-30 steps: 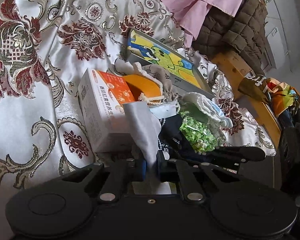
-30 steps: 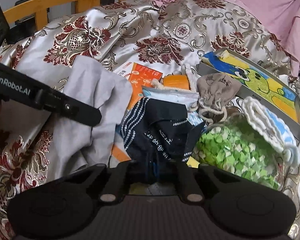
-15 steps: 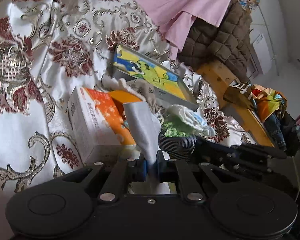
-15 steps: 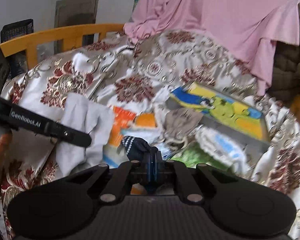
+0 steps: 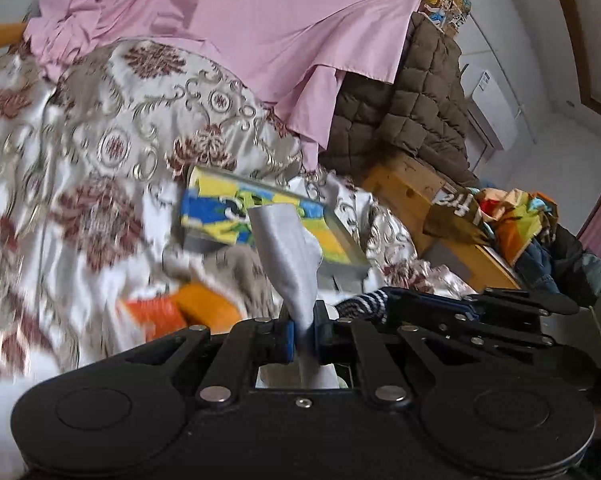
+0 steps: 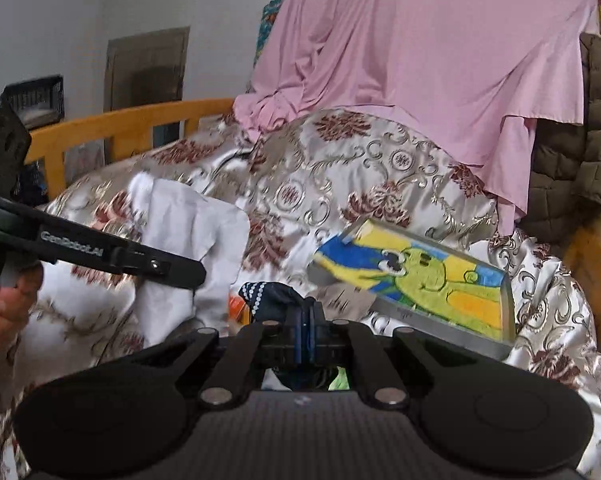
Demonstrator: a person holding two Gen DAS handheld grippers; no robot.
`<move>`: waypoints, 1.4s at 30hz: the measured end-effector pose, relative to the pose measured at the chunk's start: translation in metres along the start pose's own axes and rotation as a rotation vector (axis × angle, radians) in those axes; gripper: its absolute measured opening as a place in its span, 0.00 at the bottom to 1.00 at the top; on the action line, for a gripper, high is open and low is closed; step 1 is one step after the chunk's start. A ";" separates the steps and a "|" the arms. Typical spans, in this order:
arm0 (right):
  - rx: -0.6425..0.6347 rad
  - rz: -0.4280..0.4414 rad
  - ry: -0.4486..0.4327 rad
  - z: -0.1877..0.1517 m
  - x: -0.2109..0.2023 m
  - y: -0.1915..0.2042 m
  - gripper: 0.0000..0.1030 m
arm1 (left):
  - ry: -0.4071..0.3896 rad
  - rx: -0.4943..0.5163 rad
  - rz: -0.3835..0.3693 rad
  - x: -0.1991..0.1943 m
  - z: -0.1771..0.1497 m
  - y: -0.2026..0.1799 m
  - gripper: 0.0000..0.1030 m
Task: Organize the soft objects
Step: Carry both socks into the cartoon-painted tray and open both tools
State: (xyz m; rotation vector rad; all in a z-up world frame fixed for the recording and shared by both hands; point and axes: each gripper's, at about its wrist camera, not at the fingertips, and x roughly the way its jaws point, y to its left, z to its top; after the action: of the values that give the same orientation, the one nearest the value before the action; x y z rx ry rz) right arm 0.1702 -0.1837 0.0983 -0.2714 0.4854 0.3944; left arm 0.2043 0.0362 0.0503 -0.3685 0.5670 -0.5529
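Nearest in the left wrist view, the left claw (image 5: 303, 334) is clamped on a grey cloth (image 5: 290, 252), which rises in a crumpled fold from between the blue pads. Just to its right, the right claw (image 5: 384, 304) comes in sideways, pinched on a dark blue cloth with white stripes (image 5: 362, 303).

In the right wrist view, the right claw (image 6: 305, 330) has its pads pressed together on that same dark blue cloth with white stripes (image 6: 268, 298), bunched just above the fingertips. To the left, the left claw (image 6: 196, 276) reaches across with the grey cloth (image 6: 188, 240) hanging spread from it, and part of the person's left hand (image 6: 0, 304) shows at the edge.

Beyond both claws, on the bed's floral satin bedspread (image 5: 112, 152), lie an orange-and-white box (image 5: 168, 312), blurred, and a flat tin with a yellow-green cartoon picture (image 6: 420, 284), to the right and tilted.

Farther back a pink sheet (image 6: 420, 60) drapes over the bedspread, with a brown quilted jacket (image 5: 412, 108) at far right and a wooden bed rail (image 6: 112, 128) at far left.
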 end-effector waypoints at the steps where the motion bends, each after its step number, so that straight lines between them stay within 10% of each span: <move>1: 0.008 -0.002 -0.005 0.005 0.006 -0.008 0.04 | -0.005 0.002 -0.001 0.008 0.009 0.001 0.08; 13: 0.069 -0.071 -0.071 0.067 0.125 -0.131 0.04 | -0.081 0.088 0.008 0.159 0.122 0.010 0.08; 23: 0.227 -0.117 0.048 0.054 0.232 -0.209 0.04 | 0.065 0.026 0.049 0.308 0.139 0.042 0.08; 42: 0.322 -0.106 0.217 -0.010 0.264 -0.220 0.14 | 0.291 0.005 0.264 0.351 0.108 0.082 0.18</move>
State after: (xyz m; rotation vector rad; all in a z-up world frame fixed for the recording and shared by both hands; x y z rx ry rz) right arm 0.4751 -0.3035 -0.0072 -0.0266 0.7345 0.1795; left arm 0.5478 -0.0843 -0.0449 -0.2040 0.8801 -0.3545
